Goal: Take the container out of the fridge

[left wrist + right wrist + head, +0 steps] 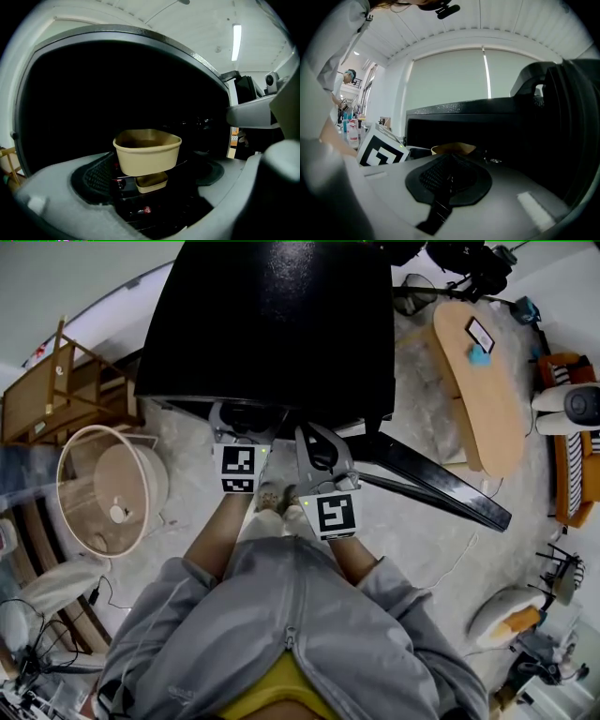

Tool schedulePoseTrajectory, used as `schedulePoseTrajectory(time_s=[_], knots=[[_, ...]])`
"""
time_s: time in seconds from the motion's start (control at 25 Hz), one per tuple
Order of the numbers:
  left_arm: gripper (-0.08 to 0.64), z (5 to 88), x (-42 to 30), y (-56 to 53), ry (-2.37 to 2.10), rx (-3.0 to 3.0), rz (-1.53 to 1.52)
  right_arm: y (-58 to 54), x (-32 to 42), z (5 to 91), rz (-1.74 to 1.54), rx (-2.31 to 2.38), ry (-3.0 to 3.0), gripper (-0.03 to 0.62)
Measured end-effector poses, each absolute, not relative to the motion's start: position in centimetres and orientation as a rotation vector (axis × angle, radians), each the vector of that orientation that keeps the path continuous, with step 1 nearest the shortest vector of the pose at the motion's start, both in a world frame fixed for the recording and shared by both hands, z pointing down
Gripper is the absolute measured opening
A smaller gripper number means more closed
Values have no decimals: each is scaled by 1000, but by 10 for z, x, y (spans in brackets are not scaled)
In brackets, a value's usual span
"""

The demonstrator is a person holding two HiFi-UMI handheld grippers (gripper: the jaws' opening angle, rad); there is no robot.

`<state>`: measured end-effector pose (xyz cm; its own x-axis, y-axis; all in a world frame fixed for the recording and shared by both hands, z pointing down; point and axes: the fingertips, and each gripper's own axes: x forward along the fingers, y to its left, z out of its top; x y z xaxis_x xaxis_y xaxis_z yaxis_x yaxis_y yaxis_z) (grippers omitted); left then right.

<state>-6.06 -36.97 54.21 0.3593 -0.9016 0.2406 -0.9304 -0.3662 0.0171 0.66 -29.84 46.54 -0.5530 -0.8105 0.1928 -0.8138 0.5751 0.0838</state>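
Tan container [147, 152], sitting on a shelf inside the open black fridge [272, 324].
The container is resting above a smaller tan tray [151, 182] lower in the fridge. The left gripper [244, 424] is reaching into the fridge mouth, its jaws standing wide apart on either side of the container, pads not touching it. The right gripper [317, 448] is hanging at the fridge front, jaws clenched together on nothing. The fridge door [441, 486] is standing swung open.
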Motion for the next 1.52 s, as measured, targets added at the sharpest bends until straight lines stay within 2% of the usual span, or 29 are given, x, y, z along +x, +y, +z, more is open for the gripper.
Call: schedulePoseTrajectory(time_s=[0.48,0.84,1.52], knots=[[509,543,-48,-396,-1717,2445,280,-310,8,476,39,1317,-2592,2],[466,544,-50,-399,-1743,2436,334,-310,9,477,45,1300,-2600,2],[451,532,-57,-348,-1783,2419,295,-282,13,472,11,1284,-2613,2]])
